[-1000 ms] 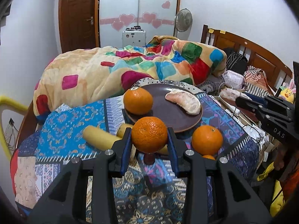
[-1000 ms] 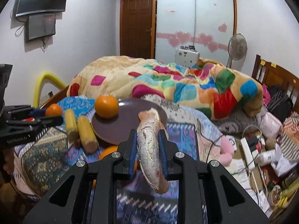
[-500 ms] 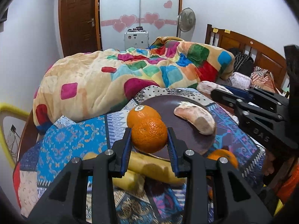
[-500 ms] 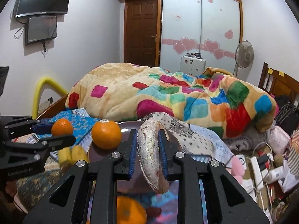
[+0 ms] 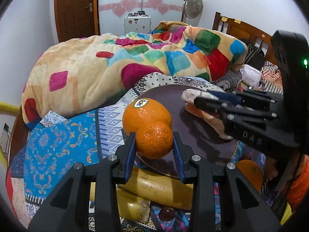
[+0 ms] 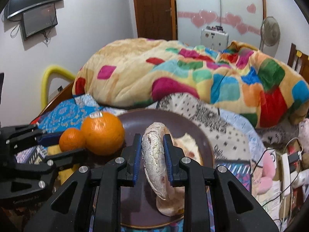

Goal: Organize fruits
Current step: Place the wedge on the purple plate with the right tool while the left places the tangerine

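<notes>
Left gripper [image 5: 154, 145] closed on a small orange [image 5: 154, 140] at the near edge of the dark brown plate [image 5: 200, 137], touching a larger stickered orange [image 5: 144, 113] on the plate's left edge, right gripper [image 6: 152, 154] clamped on a peeled pomelo segment [image 6: 156, 158] over the plate's middle, a second segment [image 6: 188, 145] lying on the plate beyond it

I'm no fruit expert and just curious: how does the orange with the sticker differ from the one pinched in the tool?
The stickered orange is larger and smoother, and rests free on the brown plate. The small orange is smaller, pebbly-skinned, stickerless, and gripped by the left gripper. Both are round and orange.
</notes>
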